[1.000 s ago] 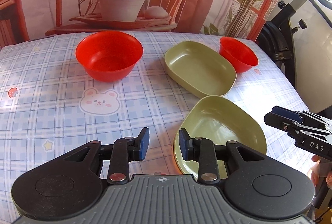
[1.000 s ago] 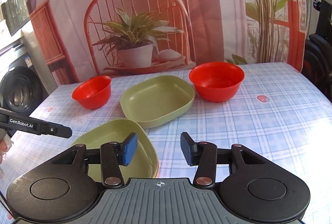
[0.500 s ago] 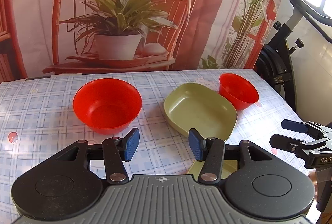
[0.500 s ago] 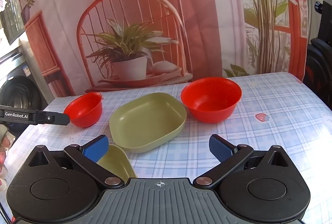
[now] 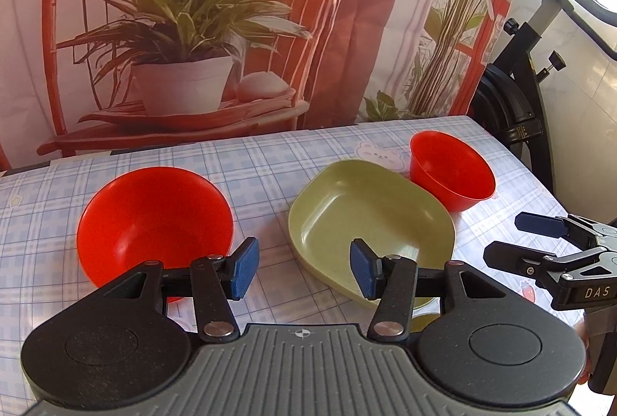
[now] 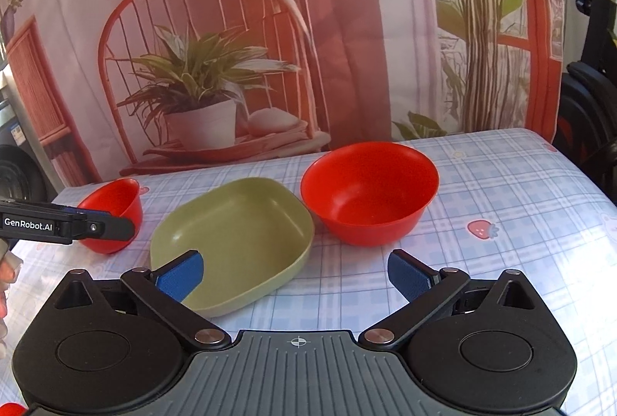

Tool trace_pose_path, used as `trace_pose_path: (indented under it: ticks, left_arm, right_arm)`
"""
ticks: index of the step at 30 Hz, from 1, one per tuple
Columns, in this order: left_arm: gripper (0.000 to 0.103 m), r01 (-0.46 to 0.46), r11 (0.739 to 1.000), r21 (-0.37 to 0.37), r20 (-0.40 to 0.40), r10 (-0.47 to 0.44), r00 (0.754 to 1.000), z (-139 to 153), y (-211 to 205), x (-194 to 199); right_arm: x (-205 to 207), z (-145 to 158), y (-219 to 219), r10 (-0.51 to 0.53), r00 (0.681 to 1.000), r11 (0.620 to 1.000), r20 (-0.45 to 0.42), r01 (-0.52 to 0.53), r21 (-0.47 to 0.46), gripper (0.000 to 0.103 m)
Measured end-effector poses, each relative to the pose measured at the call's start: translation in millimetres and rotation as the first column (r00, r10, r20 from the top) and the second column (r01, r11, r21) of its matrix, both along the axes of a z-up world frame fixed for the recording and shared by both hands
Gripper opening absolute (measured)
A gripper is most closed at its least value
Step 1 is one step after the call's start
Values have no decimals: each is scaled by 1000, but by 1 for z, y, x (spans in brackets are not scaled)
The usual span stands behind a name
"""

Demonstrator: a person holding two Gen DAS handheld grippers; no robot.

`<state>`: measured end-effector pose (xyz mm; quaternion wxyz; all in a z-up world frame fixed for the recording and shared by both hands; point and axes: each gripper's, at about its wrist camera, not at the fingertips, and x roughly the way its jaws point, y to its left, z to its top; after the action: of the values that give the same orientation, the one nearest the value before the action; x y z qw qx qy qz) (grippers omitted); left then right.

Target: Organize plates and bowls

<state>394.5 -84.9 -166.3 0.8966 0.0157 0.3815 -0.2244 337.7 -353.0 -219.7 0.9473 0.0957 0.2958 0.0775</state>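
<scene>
Grippers both empty. Left gripper (image 5: 304, 273) released, blue pads parted over bare checked tablecloth (image 5: 270, 176); large red bowl (image 5: 154, 227) just ahead to its left, green plate (image 5: 370, 223) just ahead to its right, small red bowl (image 5: 451, 171) beyond the plate, touching or nearly touching its far corner. Right gripper (image 6: 295, 271) spread wide, jaws closing, nothing between them; its left pad (image 6: 181, 275) overlaps the plate's near rim in view, contact unclear. Second green plate's edge (image 5: 424, 321) shows just under the left gripper.
</scene>
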Motion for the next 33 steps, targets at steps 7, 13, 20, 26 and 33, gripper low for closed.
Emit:
trace_pose_path:
  ticks: [7, 13, 20, 26, 33]
  left_arm:
    - [54, 35, 999, 14, -19, -35, 999, -16, -12, 15]
    - [53, 22, 1000, -4, -46, -22, 999, -27, -11, 28]
    - [41, 19, 1000, 8, -58, -19, 998, -36, -18, 32]
    - [16, 6, 999, 50, -56, -3, 998, -39, -19, 33]
    - [14, -14, 999, 37, -42, 16, 999, -28, -13, 25]
  right_arm:
    - [19, -18, -10, -23, 998, 996, -55, 27, 80, 66]
    - [32, -27, -6, -3, 997, 995, -77, 11, 97, 45]
    - [44, -31, 1, 2, 996, 995, -86, 7, 104, 24]
    - [43, -32, -3, -22, 995, 987, -94, 37, 157, 16]
    - [31, -16, -5, -61, 996, 975, -66, 74, 209, 14]
